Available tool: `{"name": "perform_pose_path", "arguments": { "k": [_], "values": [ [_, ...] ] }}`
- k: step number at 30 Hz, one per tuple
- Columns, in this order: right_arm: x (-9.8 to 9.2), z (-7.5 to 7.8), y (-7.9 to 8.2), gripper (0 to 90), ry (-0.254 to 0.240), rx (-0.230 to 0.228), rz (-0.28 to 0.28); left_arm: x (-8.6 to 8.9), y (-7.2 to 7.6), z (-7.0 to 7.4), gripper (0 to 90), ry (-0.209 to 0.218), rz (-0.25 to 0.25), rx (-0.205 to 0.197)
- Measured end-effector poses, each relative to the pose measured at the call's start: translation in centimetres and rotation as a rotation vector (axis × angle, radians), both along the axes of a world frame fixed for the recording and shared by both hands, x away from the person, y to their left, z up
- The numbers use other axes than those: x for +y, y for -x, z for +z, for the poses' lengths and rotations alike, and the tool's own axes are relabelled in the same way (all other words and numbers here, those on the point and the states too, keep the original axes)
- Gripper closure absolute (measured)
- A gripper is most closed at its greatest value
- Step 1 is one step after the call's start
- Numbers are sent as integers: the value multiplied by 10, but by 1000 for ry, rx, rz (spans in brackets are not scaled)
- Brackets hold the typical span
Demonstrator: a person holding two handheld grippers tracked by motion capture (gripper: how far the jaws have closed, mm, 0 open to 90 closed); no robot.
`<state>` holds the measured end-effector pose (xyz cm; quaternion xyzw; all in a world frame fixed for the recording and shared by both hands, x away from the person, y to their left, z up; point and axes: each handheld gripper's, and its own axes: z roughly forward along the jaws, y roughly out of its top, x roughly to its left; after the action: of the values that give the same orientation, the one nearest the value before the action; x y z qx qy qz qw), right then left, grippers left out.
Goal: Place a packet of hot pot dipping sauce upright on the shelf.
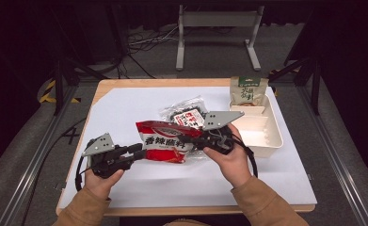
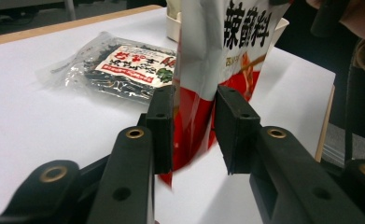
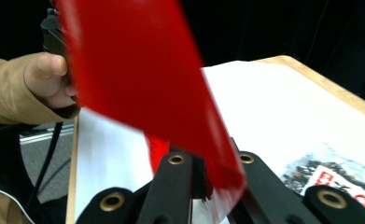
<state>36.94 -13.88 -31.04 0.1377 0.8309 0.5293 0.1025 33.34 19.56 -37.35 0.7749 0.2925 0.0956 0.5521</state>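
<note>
Left of the red packet (image 1: 165, 141), the left gripper (image 1: 135, 153) is waiting with jaws parted around its edge, apparently not yet pinching. The right gripper (image 1: 198, 139) is clenching the packet's other end, holding it off the table (image 1: 125, 108), just before the seaweed bag (image 1: 186, 113).

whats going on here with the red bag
A person holds tongs in each hand and has a red snack packet lifted between them above the white table top. The right tongs are clamped on one end of it. The left tongs straddle the other end, with a gap showing at one jaw. A clear packet of dark dried food lies on the table behind, and a green packet stands in the cream tray.
</note>
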Motion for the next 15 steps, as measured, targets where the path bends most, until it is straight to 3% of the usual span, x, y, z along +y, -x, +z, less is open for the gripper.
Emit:
{"name": "perform_pose_path", "arguments": {
  "k": [7, 8, 15],
  "values": [
    [-17, 13, -3, 900, 31, -29, -43, 7, -2, -2, 641, 10, 37, -2],
    [-25, 17, -5, 900, 35, -34, -64, 11, -3, -3, 635, -12, 48, -11],
    [-50, 27, -10, 900, 56, -40, -121, 24, -8, -9, 578, -31, 104, -4]
  ]
}}
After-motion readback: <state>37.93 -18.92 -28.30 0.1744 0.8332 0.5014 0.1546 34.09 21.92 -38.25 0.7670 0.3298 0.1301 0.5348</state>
